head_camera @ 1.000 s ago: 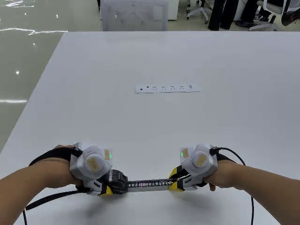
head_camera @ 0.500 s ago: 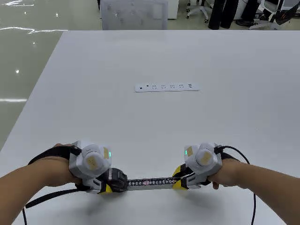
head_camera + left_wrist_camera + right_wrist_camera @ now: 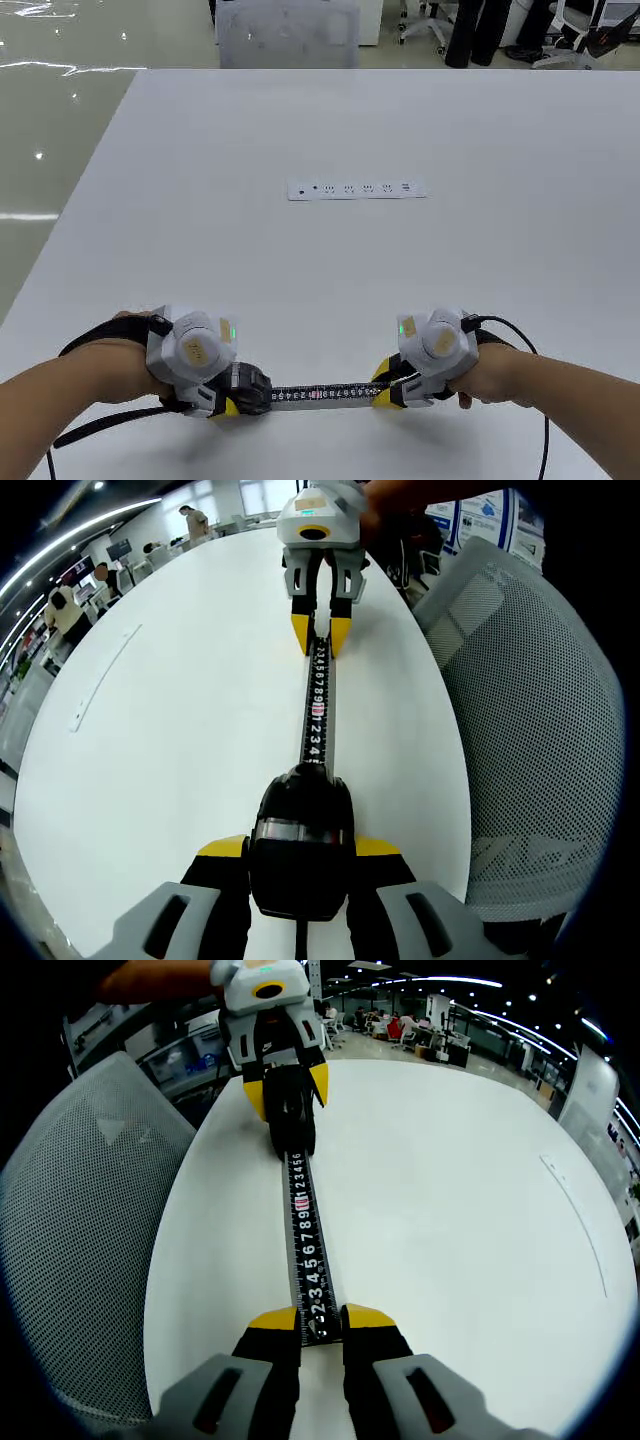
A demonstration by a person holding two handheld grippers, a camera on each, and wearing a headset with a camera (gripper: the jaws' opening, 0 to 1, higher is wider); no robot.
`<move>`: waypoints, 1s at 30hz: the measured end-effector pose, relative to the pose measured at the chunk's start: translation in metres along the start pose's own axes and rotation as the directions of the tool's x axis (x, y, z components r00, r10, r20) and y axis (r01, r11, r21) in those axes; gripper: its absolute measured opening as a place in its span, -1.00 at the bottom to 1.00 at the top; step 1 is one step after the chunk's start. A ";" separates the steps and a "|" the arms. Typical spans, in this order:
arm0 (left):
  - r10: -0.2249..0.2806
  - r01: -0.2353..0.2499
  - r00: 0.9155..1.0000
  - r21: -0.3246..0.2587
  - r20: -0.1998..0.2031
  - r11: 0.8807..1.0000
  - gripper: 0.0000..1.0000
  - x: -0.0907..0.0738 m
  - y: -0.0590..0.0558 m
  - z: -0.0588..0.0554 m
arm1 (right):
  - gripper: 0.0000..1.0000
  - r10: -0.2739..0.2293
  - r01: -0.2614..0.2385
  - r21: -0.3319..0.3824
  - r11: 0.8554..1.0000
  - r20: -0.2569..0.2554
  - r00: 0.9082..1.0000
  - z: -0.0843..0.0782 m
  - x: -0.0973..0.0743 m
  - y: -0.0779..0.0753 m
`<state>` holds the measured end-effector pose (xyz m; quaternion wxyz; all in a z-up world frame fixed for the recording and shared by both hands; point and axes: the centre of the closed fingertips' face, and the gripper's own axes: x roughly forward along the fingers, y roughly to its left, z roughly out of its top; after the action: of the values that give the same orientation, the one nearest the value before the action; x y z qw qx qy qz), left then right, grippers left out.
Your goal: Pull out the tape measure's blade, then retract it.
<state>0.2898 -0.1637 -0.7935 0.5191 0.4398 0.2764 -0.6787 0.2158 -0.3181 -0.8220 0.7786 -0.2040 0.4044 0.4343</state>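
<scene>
Well this side of the power strip [image 3: 356,188], at the table's [image 3: 300,120] near edge, the left gripper [image 3: 300,848] is clamped on the tape case [image 3: 300,815]. The right gripper [image 3: 320,1320] pinches the blade [image 3: 303,1220] at its tip. The gripper views add a mesh chair [image 3: 530,740] past that edge.

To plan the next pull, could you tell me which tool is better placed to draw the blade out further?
Right, probably: the right tool pinches the blade near its tip and can move away, while the left tool holds the case.
</scene>
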 end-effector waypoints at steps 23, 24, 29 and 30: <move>-0.002 0.002 1.000 -0.006 0.002 1.000 -0.33 0.001 0.000 0.000 | -0.73 -0.007 0.007 0.011 1.000 -0.002 1.000 -0.013 -0.009 -0.003; -0.002 0.002 1.000 -0.006 0.002 1.000 -0.33 0.001 0.000 0.000 | -0.73 -0.008 0.008 0.011 1.000 -0.003 1.000 -0.013 -0.009 -0.003; -0.004 0.004 1.000 -0.004 0.003 1.000 -0.33 0.001 0.000 0.000 | -0.73 -0.011 0.011 0.010 1.000 -0.008 1.000 -0.014 -0.010 -0.003; -0.003 0.003 1.000 -0.004 0.002 1.000 -0.33 0.001 0.000 0.000 | -0.73 -0.011 0.011 0.009 1.000 -0.008 1.000 -0.015 -0.011 -0.004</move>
<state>0.2898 -0.1640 -0.7944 0.5191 0.4376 0.2777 -0.6796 0.2092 -0.3354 -0.8224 0.7803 -0.2045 0.4085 0.4272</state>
